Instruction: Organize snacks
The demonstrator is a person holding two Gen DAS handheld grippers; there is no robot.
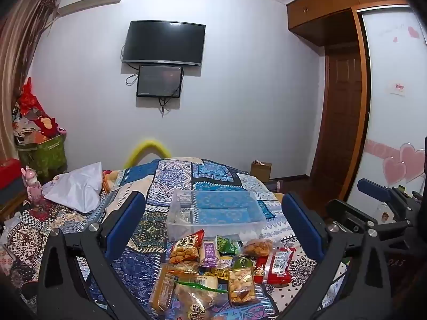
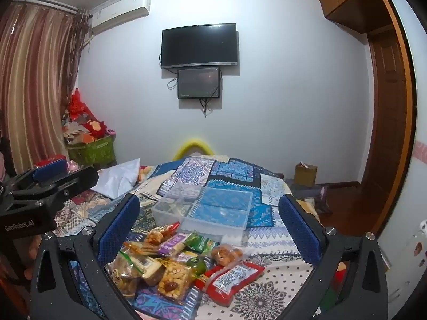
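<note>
A pile of snack packets [image 1: 213,266] lies on the patterned bedspread, also in the right wrist view [image 2: 181,264]. It includes a red packet [image 2: 232,277], a purple bar [image 1: 209,252] and a clear nut packet [image 1: 241,284]. Behind it stands a clear plastic divided box [image 1: 213,213], also in the right wrist view [image 2: 208,210], empty. My left gripper [image 1: 213,221] is open above the pile. My right gripper [image 2: 210,226] is open above the pile, to the right of the left one. Neither holds anything.
The bed [image 1: 176,176] carries a white pillow [image 1: 77,189] at the left. A green bin of clutter [image 1: 42,154] stands at the far left, a cardboard box [image 1: 261,170] on the floor, a wardrobe and door [image 1: 344,106] at the right. A TV [image 1: 164,42] hangs ahead.
</note>
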